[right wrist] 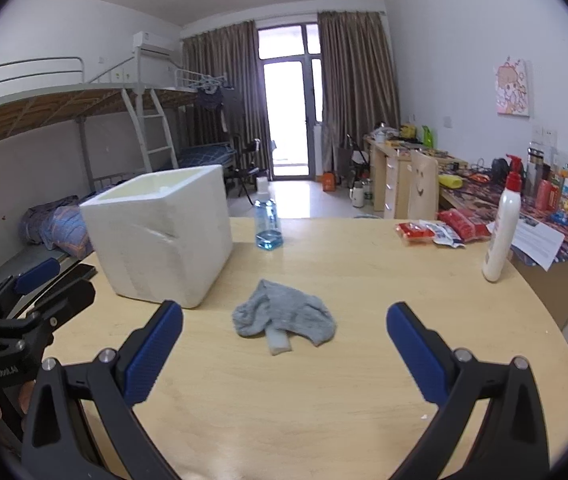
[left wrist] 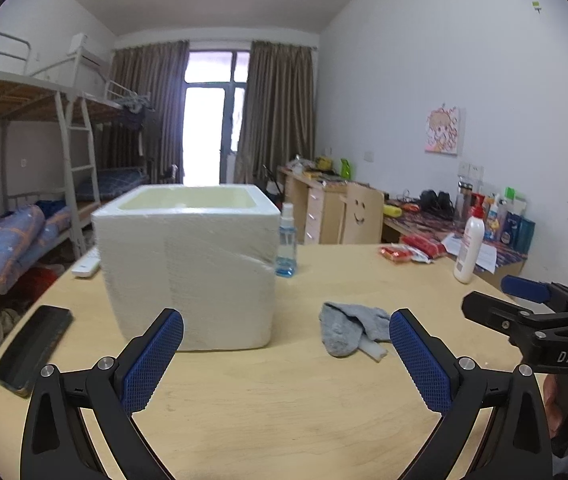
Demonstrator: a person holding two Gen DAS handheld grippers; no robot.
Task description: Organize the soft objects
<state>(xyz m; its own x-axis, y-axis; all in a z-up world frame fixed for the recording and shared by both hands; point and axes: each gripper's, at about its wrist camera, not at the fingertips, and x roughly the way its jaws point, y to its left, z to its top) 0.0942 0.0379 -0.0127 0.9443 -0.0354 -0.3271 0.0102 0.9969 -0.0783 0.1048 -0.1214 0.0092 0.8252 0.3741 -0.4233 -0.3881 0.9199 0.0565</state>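
I've got both grippers up over the wooden bench (right wrist: 323,392), nothing in either one. Left gripper (left wrist: 285,364) is spread wide, blue pads well apart, empty. Right gripper (right wrist: 284,356) same: wide open, holding nothing.

Task item: a grey sock (right wrist: 284,316), crumpled, lying flat on the bench w/ a pale strip of something sticking out from under its near edge. In the right wrist view it sits at 12 o'clock, just ahead of the open jaws and roughly centred between the pads, not touching them. From the left wrist view the sock (left wrist: 353,328) is at about 1 o'clock, near the right-hand pad but apart from it.

White foam box (left wrist: 188,264), open top, stands upright on the bench, at 11 o'clock from the left gripper and 10 o'clock from the right; the sock is near its corner, not touching. Inside of the box I can't see properly.

Behind the box at 12 o'clock: clear spray bottle (right wrist: 266,220) w/ blue liquid low in it. Far right, 2 o'clock: white lotion bottle (right wrist: 501,232) w/ red pump, upright near the bench edge, and red snack packets (right wrist: 439,230) beside it. Black phone (left wrist: 34,348) lies flat at 9 o'clock in the left view, white remote (left wrist: 88,266) past the box at 10 o'clock
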